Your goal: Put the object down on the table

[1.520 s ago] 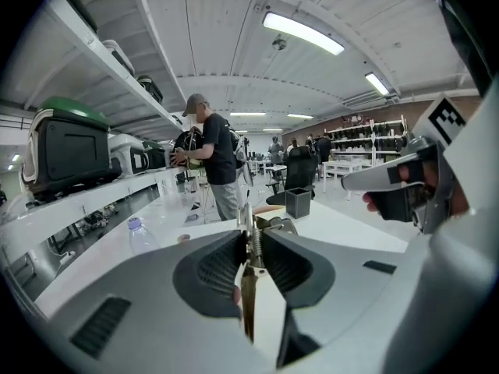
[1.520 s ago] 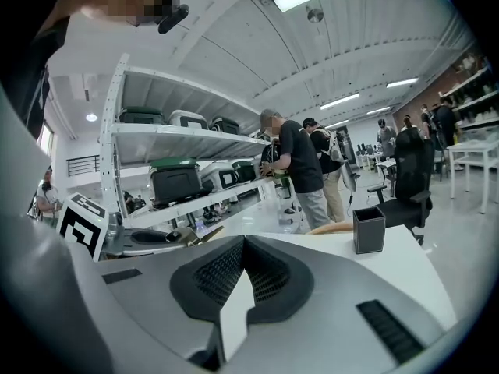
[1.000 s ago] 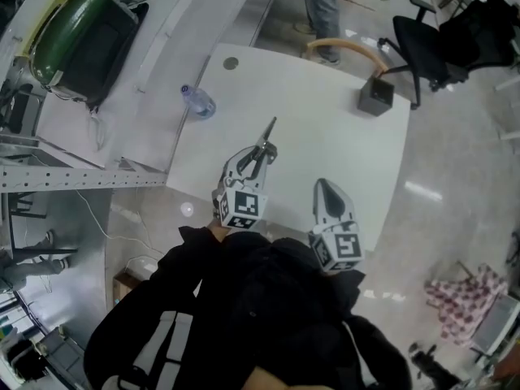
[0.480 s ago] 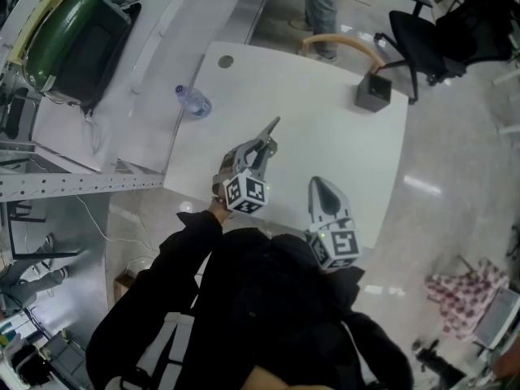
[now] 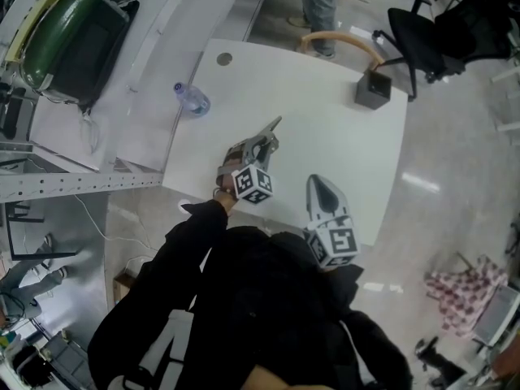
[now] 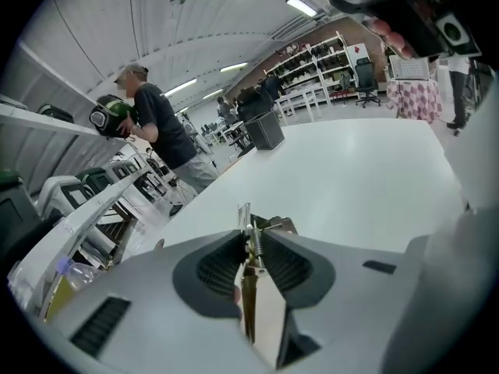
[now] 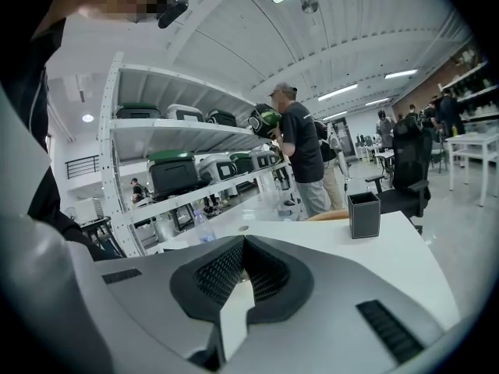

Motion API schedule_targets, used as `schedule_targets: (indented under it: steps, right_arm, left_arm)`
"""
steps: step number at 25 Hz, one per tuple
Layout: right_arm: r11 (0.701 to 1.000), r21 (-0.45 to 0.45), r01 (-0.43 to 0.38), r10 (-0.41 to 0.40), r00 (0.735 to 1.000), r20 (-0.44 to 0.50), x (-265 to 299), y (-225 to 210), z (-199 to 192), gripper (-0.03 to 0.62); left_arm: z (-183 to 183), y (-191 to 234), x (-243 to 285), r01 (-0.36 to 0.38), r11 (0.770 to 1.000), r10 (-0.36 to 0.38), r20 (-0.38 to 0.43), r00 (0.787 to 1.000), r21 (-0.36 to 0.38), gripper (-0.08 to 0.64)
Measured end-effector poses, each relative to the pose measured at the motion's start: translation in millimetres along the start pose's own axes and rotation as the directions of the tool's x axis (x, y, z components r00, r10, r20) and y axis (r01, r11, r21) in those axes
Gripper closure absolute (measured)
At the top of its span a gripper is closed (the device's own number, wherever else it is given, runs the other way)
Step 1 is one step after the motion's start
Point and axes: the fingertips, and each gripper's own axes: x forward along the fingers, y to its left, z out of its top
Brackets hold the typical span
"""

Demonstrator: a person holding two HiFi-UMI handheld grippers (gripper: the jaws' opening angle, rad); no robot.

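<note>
A slim metal tool (image 5: 269,128) with a small spring (image 6: 252,238) sticks out of my left gripper (image 5: 262,146), which is shut on it above the near left part of the white table (image 5: 349,149). In the left gripper view the tool stands upright between the jaws of that gripper (image 6: 249,240), with its tip pointing out over the table (image 6: 351,170). My right gripper (image 5: 319,187) hovers over the table's near edge, to the right of the left one. Its jaws are shut with nothing between them, as the right gripper view (image 7: 242,248) also shows.
A black square holder (image 5: 372,90) stands at the table's far right corner, and a plastic bottle (image 5: 193,102) sits by the left edge. A chair (image 5: 340,41) and a standing person (image 5: 318,6) are beyond the far edge. Shelving with a green case (image 5: 61,39) runs along the left.
My left gripper has turned about its own axis and its marker cube has come up closer to the table, with the tool's tip staying in about the same place. The right gripper has hardly moved.
</note>
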Motion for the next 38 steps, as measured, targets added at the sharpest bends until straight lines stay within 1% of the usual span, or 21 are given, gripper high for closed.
schedule_targets:
  steps: [7,12,19,26,29,31,35,38]
  right_arm:
    - [1.0,0.007,0.008,-0.008,1.0,-0.008,-6,-2,-2,0.591]
    - [1.0,0.009,0.016,-0.016,1.0,-0.017,-11,-4,-10,0.591]
    - [0.999,0.026,0.026,-0.026,1.0,-0.017,-19,-9,-11,0.591]
    - [1.0,0.014,0.026,-0.026,1.0,-0.006,-21,-13,-11,0.591]
    - [0.999,-0.016,0.041,-0.041,0.999,-0.007,-24,-20,-19,0.591]
    - [0.999,-0.017,0.041,-0.041,0.999,-0.008,-25,-20,-20,0.591]
    - [0.999,-0.022,0.029,-0.03,1.0,-0.003,-28,-16,-19,0.591]
    - [0.999,-0.034,0.024,-0.023,1.0,0.015,-29,-13,-15,0.591]
  left_arm:
    - [-2,-8,15,0.029,0.998,-0.028,-0.026,0.999,0.05,0.479]
    - [-6,-13,26,0.051,0.997,-0.048,-0.048,0.998,0.063,0.479]
    - [-13,-22,36,0.085,0.994,-0.079,-0.092,0.993,0.065,0.477]
    - [-15,-29,39,0.112,0.993,-0.109,-0.106,0.988,0.025,0.471]
    - [-15,-32,41,0.119,0.993,-0.116,-0.112,0.987,0.019,0.469]
    - [-17,-32,42,0.126,0.992,-0.124,-0.116,0.986,0.009,0.469]
    - [-18,-35,44,0.155,0.988,-0.155,-0.138,0.978,-0.012,0.469]
    - [-19,-37,45,0.18,0.983,-0.184,-0.152,0.971,-0.038,0.439]
